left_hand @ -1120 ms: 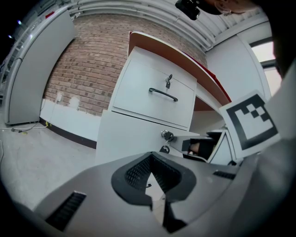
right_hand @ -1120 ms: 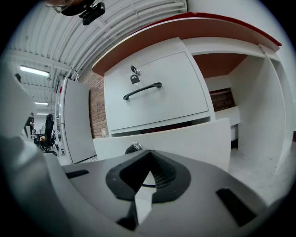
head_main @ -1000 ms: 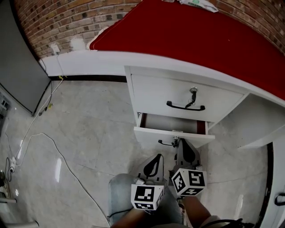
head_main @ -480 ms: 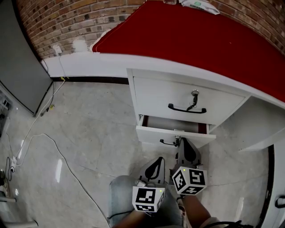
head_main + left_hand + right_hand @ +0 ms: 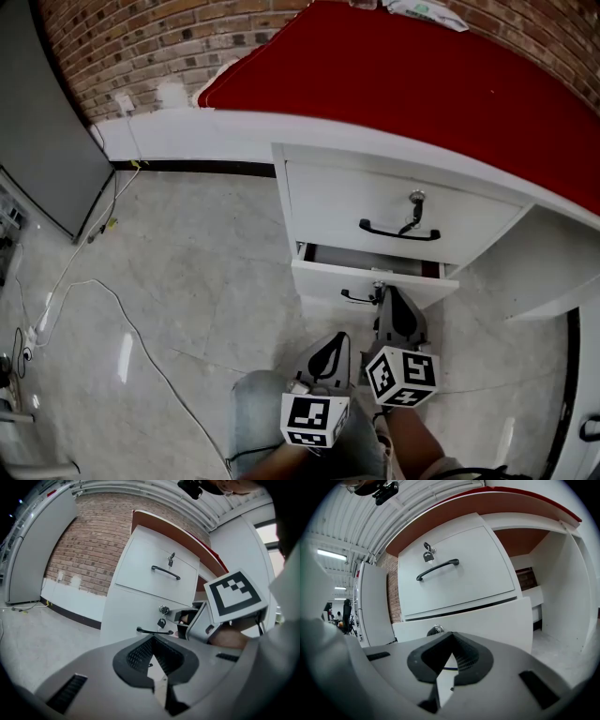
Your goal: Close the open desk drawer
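A pale marble floor [image 5: 187, 272] fills the left of the frame, with a thin cable [image 5: 112, 309] trailing across it. Across the top runs a white table [image 5: 216, 127] with a red top, against a brick wall [image 5: 141, 42]. Its upper drawer [image 5: 328, 192] is shut, with a key [image 5: 413, 208] hanging in the lock. Below it at centre, the lower drawer [image 5: 328, 279] stands slightly open, showing a thin dark gap. My right gripper [image 5: 382, 293] has its jaws closed together and empty, their tips at that drawer's front, beside its black handle [image 5: 356, 299]. My left gripper [image 5: 336, 337] hangs lower left of it, jaws also together, gripping nothing, short of the drawer.
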